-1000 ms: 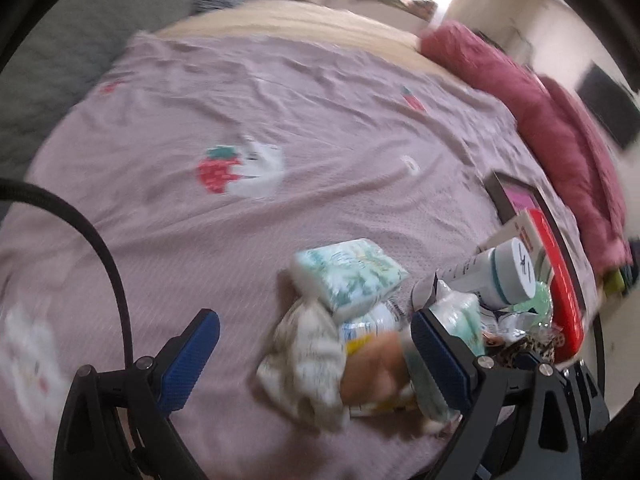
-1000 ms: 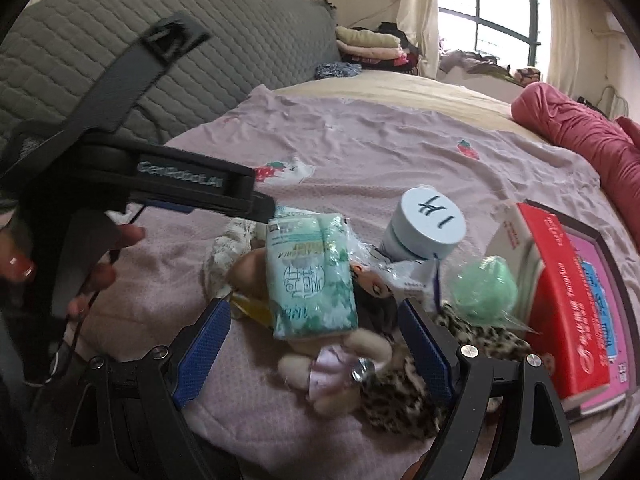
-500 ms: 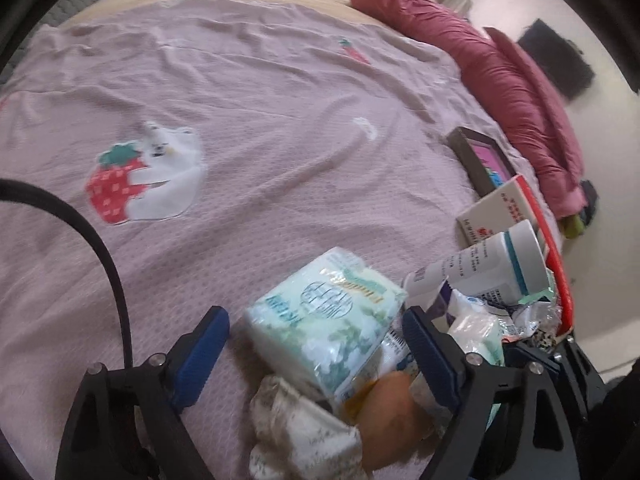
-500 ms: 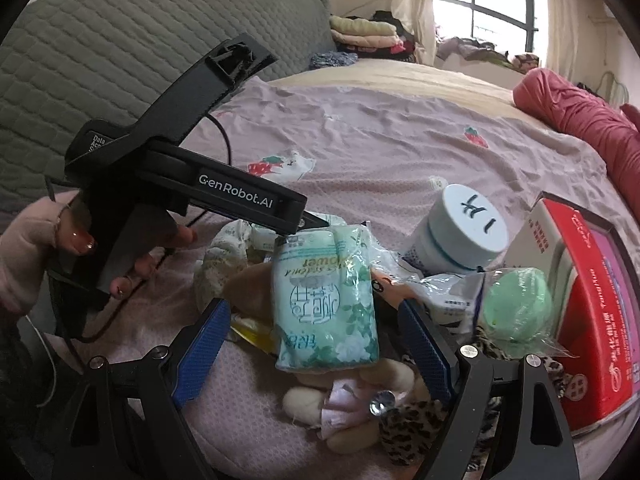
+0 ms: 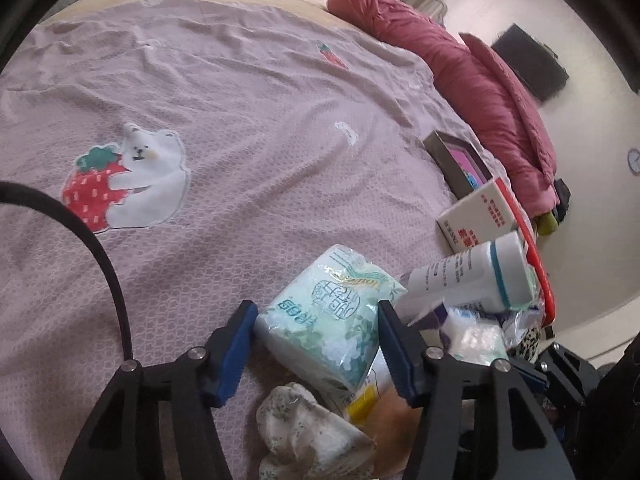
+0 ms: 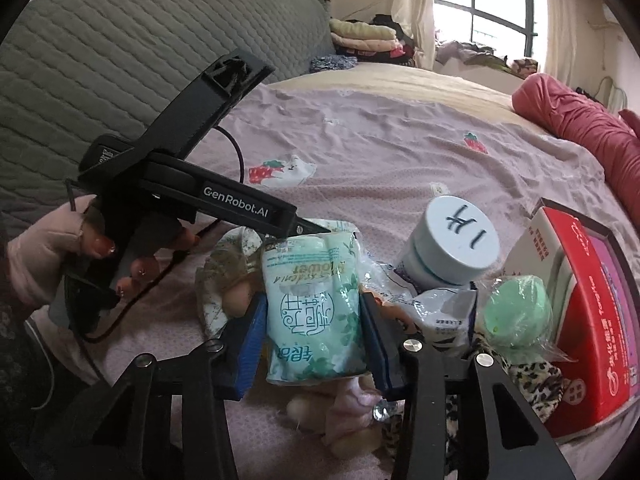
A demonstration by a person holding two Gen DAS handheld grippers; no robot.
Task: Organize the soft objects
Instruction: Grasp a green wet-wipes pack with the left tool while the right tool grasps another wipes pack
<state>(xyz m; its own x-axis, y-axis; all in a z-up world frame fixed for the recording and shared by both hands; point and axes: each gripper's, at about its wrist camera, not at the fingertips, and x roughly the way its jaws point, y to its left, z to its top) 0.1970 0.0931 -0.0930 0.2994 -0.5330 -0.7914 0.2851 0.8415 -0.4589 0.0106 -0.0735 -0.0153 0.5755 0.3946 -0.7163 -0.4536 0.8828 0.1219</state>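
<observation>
A pale green tissue pack (image 5: 332,324) lies on top of a pile of soft things on the pink bedspread (image 5: 240,120). My left gripper (image 5: 316,308) straddles its far end, jaws closing, with both blue pads touching the wrapper. My right gripper (image 6: 314,304) has the near end of the tissue pack (image 6: 316,312) between its pads, jaws closing and pressing its sides. Under the pack lie a floral cloth (image 5: 312,436) and a doll in a pink dress (image 6: 352,404). A hand (image 6: 52,256) holds the left gripper's black body (image 6: 224,200).
Right of the pack are a white bottle with a blue cap (image 6: 452,240), a green ball in plastic (image 6: 516,312), leopard fabric (image 6: 532,376) and a red and white box (image 6: 580,308). A red quilt (image 5: 480,80) lines the far edge. A grey headboard (image 6: 120,60) stands at the left.
My left gripper came down and in over the tissue pack. Both grippers' jaws narrowed from wide apart until their pads met the pack. The right gripper stayed where it was.
</observation>
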